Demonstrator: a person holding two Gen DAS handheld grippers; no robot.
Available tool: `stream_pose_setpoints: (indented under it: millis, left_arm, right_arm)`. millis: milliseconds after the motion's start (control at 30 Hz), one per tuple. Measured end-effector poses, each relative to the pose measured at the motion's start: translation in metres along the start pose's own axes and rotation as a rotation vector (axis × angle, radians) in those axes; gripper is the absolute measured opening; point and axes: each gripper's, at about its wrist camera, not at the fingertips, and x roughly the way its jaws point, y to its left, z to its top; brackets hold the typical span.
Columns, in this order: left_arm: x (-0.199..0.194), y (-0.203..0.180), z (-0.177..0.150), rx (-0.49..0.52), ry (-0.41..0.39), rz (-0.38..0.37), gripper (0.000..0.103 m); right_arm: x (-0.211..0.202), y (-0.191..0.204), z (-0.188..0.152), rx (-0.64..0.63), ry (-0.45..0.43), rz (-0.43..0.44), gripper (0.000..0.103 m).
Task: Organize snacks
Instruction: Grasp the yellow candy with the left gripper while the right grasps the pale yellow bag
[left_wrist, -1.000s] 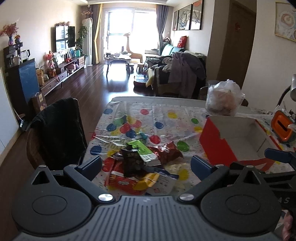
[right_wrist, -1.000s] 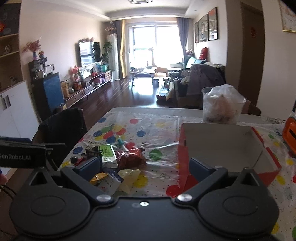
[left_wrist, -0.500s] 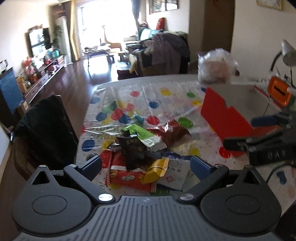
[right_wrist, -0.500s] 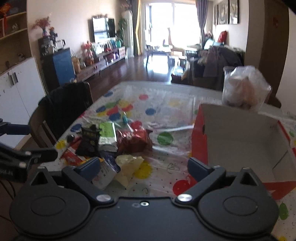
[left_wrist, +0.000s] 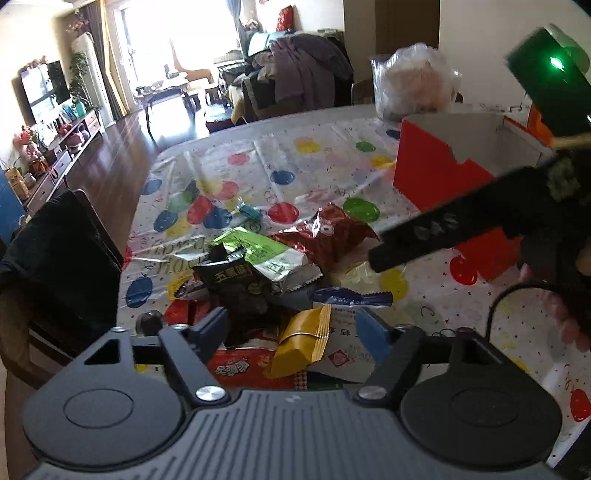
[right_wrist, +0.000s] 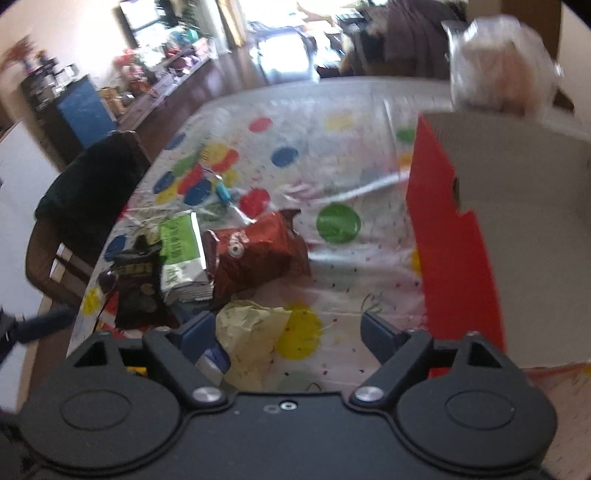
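A pile of snack packets lies on the polka-dot tablecloth (left_wrist: 295, 162): a black packet (left_wrist: 236, 280), a green-and-white one (left_wrist: 266, 254), a red-brown one (left_wrist: 332, 236) and a gold one (left_wrist: 303, 339). My left gripper (left_wrist: 293, 326) hangs low over the pile, its jaws closing with the gold packet between them and no pad pressing on it. My right gripper (right_wrist: 288, 328) is closing too, with a pale yellow packet (right_wrist: 251, 325) between its fingers, untouched. A red box (right_wrist: 450, 236) with a white inside stands open on the right. The right gripper's body (left_wrist: 443, 229) crosses the left wrist view.
A chair draped in dark cloth (left_wrist: 62, 258) stands at the table's left edge. A filled clear plastic bag (left_wrist: 413, 85) sits behind the box, with an orange object (left_wrist: 539, 125) beside it. The near table edge lies just below the pile.
Both grippers have sunk toward the snack pile and tipped downward, and their jaws have narrowed. The right gripper has swung left across the left wrist view.
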Motion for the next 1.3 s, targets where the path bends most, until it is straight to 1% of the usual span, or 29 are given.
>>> stream_pose_setpoints:
  millis: [67,200,233,267,300,400,433,500,567,600,667,767,900,1000,1100,1200,1300]
  left_arm:
    - [0.008,-0.001,0.000,0.007,0.016,-0.001,0.067]
    - [0.019,0.003,-0.001,0.000,0.046,-0.023,0.067]
    - [0.021,0.003,-0.001,-0.001,0.052,-0.024,0.066]
    - [0.023,0.003,-0.001,0.002,0.058,-0.025,0.063]
    - [0.025,0.003,-0.001,0.006,0.063,-0.030,0.061]
    - [0.030,0.002,-0.002,0.013,0.078,-0.038,0.060]
    - [0.032,0.002,-0.003,0.011,0.083,-0.041,0.058]
    - [0.036,0.003,-0.004,0.004,0.098,-0.051,0.055]
    - [0.038,0.003,-0.004,0.001,0.108,-0.055,0.053]
    - [0.040,0.003,-0.005,-0.002,0.114,-0.059,0.052]
    - [0.042,0.005,-0.005,-0.012,0.123,-0.067,0.046]
    - [0.042,0.009,-0.005,-0.039,0.128,-0.084,0.042]
    - [0.042,0.013,-0.005,-0.081,0.144,-0.104,0.039]
    - [0.042,0.016,-0.005,-0.107,0.148,-0.111,0.038]
    - [0.042,0.016,-0.006,-0.120,0.154,-0.113,0.034]
    - [0.042,0.018,-0.009,-0.136,0.163,-0.116,0.032]
    - [0.039,0.019,-0.010,-0.162,0.169,-0.122,0.029]
  right_arm:
    - [0.011,0.000,0.003,0.037,0.036,0.012,0.081]
    - [0.026,0.003,0.006,0.091,0.090,0.032,0.076]
    - [0.030,0.004,0.006,0.102,0.098,0.033,0.076]
    - [0.032,0.005,0.007,0.109,0.104,0.036,0.076]
    - [0.034,0.006,0.007,0.115,0.113,0.043,0.076]
    - [0.039,0.008,0.006,0.129,0.133,0.057,0.073]
    - [0.039,0.008,0.006,0.135,0.139,0.063,0.072]
    - [0.042,0.010,0.008,0.145,0.144,0.070,0.066]
    - [0.043,0.012,0.007,0.156,0.158,0.085,0.064]
    - [0.043,0.013,0.007,0.161,0.160,0.085,0.064]
    - [0.043,0.015,0.006,0.158,0.158,0.083,0.063]
    - [0.042,0.011,0.005,0.180,0.154,0.090,0.056]
    - [0.039,-0.001,0.003,0.237,0.146,0.128,0.043]
    - [0.036,-0.006,0.000,0.257,0.137,0.145,0.039]
    - [0.030,-0.008,-0.004,0.260,0.120,0.146,0.035]
    - [0.020,-0.011,-0.008,0.251,0.102,0.144,0.031]
    - [0.008,-0.016,-0.014,0.239,0.079,0.133,0.029]
